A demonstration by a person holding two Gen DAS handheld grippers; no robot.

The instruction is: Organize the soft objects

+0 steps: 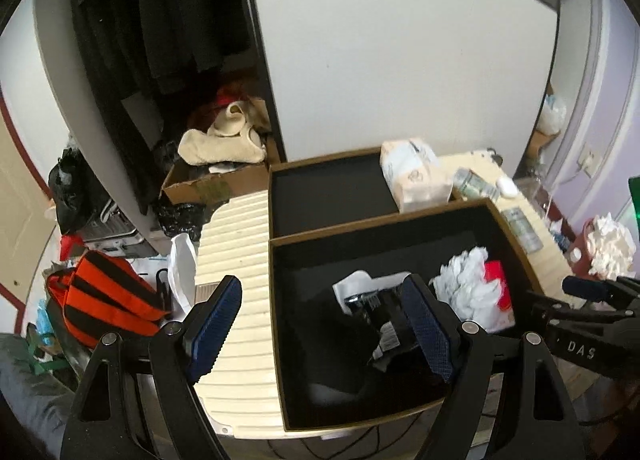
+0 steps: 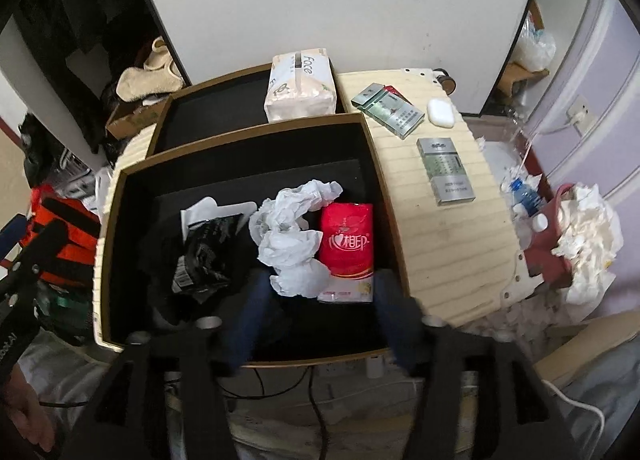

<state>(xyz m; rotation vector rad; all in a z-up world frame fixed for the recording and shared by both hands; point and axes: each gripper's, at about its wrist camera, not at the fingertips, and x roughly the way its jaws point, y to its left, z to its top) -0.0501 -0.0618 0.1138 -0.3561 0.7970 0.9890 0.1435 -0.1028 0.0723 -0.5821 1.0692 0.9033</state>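
A black open box [image 2: 256, 132] lies on a cream ribbed suitcase [image 2: 448, 228]. Inside it are a red tissue pack [image 2: 347, 236], a crumpled white wad [image 2: 288, 236] and a black wrapped item [image 2: 204, 252] on a white card. My right gripper [image 2: 322, 284] hangs open over the box's near end. The red pack's lower edge lies between its blue pads, untouched. My left gripper [image 1: 322, 288] is open and holds nothing, above the box's left wall [image 1: 276, 300]. The same red pack [image 1: 496, 280] and white wad [image 1: 464, 280] show in the left wrist view.
A second black box [image 2: 208, 116] behind holds a "Face" tissue pack [image 2: 300, 88]. Cigarette packs [image 2: 444, 172] and a white case [image 2: 440, 111] lie on the suitcase. A red bin of tissues [image 2: 584, 236] stands at the right, an orange-and-black bag [image 1: 104, 296] at the left.
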